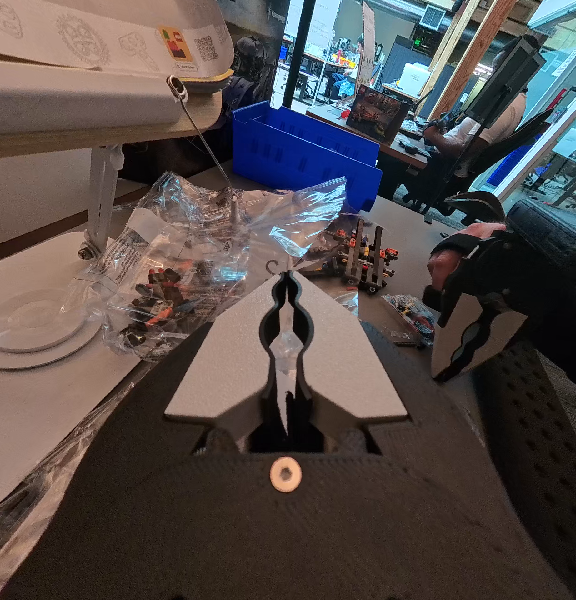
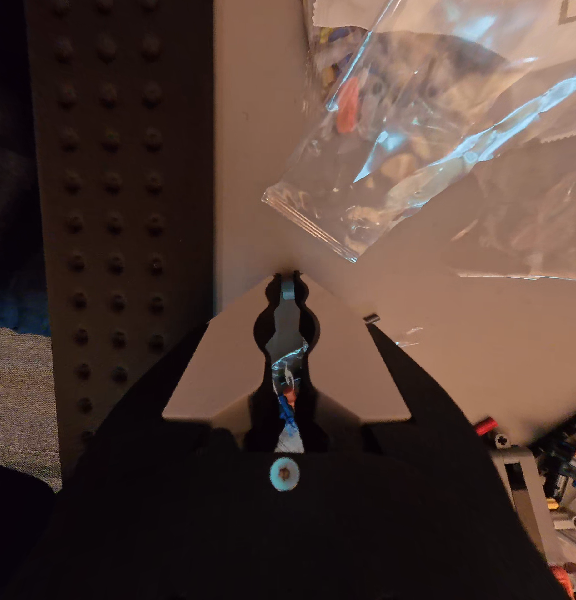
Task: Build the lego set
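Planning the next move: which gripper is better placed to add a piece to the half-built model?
Right, probably: the right gripper pinches a small grey piece, and sits near the half-built model; the left gripper is shut on the clear bag.

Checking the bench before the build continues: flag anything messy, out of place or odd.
The clear bags lie crumpled and heaped against the white stand, parts still inside. A smaller bag and loose pieces lie scattered near the half-built black frame. Nothing looks broken or spilled off the table.
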A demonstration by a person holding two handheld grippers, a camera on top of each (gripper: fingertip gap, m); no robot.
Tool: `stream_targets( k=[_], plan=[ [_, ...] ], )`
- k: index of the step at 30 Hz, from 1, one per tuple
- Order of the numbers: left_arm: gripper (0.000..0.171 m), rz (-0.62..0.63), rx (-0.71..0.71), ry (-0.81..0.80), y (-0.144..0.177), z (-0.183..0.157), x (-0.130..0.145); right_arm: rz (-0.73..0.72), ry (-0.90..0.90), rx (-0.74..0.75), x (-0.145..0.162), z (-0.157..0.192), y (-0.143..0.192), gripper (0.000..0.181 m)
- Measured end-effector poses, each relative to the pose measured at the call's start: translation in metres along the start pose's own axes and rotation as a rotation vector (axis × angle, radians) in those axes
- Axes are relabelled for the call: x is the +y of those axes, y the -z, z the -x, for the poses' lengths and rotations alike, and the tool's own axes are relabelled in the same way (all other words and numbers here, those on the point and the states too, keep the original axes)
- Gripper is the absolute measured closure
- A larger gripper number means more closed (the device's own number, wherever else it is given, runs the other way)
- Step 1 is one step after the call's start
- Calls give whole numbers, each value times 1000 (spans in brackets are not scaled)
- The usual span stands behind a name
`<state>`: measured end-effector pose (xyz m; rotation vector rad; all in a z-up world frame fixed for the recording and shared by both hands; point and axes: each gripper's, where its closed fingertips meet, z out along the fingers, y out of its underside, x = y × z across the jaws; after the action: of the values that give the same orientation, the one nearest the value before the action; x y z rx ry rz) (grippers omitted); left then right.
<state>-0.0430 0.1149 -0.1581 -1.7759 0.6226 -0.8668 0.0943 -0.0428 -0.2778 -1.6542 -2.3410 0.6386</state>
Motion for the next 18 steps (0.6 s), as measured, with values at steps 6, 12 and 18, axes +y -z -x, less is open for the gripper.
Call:
stream_targets(
  k=[6, 12, 18],
  plan=[
    [171, 1, -1, -2, 0, 0, 0, -15, -2, 34, -3, -7, 5, 176],
    [171, 6, 2, -4, -2, -1, 1, -59, 1, 150, -20, -35, 26, 176],
    [171, 8, 4, -4, -2, -1, 2, -85, 14, 289, -48, -77, 48, 176]
  ],
)
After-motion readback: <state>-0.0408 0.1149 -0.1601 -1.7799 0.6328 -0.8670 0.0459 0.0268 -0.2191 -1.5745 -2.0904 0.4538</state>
